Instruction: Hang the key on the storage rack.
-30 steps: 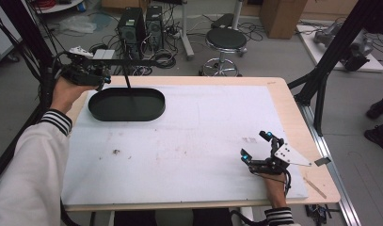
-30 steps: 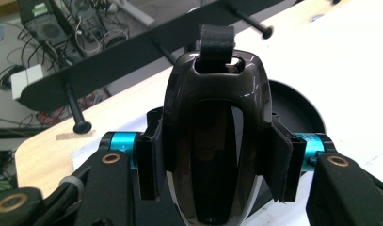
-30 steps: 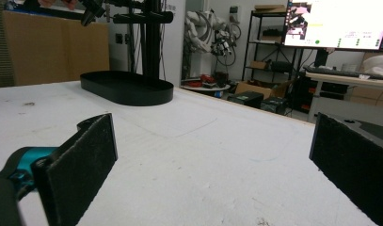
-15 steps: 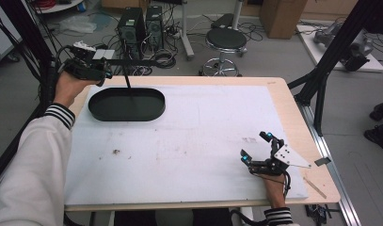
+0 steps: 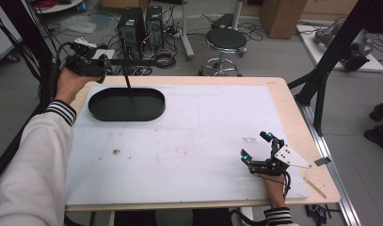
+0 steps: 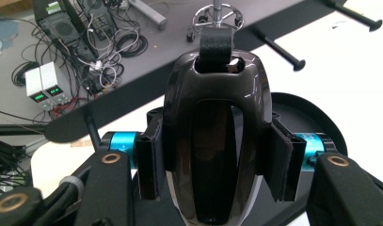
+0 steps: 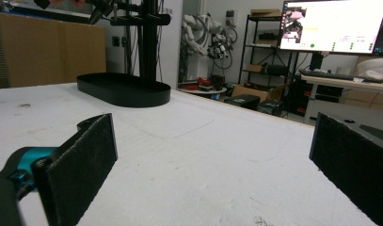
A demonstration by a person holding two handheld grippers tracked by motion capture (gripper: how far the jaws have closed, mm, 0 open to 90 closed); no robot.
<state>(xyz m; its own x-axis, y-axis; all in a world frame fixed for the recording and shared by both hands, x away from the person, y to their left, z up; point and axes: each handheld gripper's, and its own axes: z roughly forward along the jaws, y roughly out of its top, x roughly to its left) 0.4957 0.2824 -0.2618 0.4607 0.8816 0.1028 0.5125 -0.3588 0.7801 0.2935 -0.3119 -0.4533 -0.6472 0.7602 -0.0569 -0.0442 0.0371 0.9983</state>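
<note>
White-covered table (image 5: pixel 189 141), cluttered workshop floor behind.
Left gripper (image 6: pixel 212 160) clamps a glossy dark handle (image 6: pixel 212 141) above the black oval tray (image 5: pixel 126 104); right gripper (image 5: pixel 257 149) rests spread wide, well apart.

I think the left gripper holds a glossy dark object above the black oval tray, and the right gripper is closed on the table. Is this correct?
Not fully. The right gripper is open: the right gripper view shows its jaws wide apart, nothing between them. The left gripper does hold the glossy dark object above the black oval tray.

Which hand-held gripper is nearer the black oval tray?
Left. The left hand-held gripper hovers just beyond the black oval tray; the right hand-held gripper rests far across the table.
</note>
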